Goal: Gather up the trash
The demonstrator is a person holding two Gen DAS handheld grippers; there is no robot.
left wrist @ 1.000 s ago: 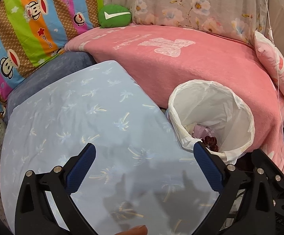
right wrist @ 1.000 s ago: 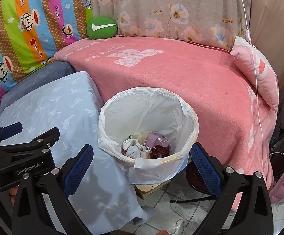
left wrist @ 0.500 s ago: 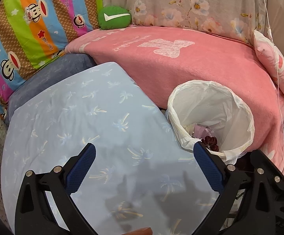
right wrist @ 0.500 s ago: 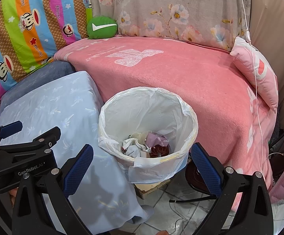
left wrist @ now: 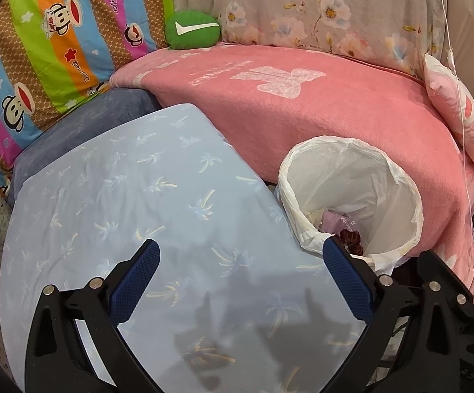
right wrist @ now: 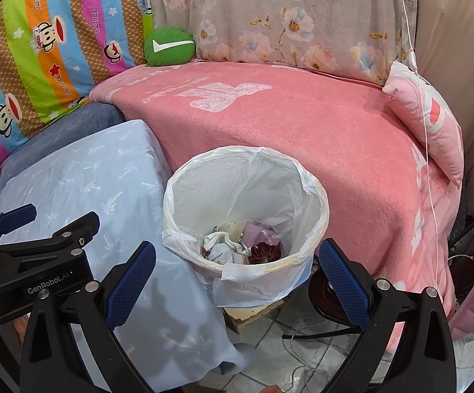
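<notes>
A bin lined with a white plastic bag (right wrist: pixel 246 177) stands on the floor between a light blue cloth-covered surface (right wrist: pixel 112 183) and a pink blanket (right wrist: pixel 302 121). It holds crumpled paper and wrappers (right wrist: pixel 243 245). My right gripper (right wrist: pixel 237 271) is open and empty, just in front of the bin. My left gripper (left wrist: pixel 242 275) is open and empty above the blue cloth (left wrist: pixel 132 196), with the bin (left wrist: pixel 351 177) to its right. The left gripper also shows at the left edge of the right wrist view (right wrist: pixel 34 239).
A green round cushion (right wrist: pixel 168 46) lies at the back of the pink blanket, with striped cartoon and floral fabric behind. A pink pillow (right wrist: pixel 430 114) lies at the right. A white cord (right wrist: pixel 427 131) hangs down at the right. Tiled floor with cables (right wrist: pixel 302 344) lies below the bin.
Both grippers have stayed open and empty. The left wrist view has shifted very slightly; the right has barely moved.
</notes>
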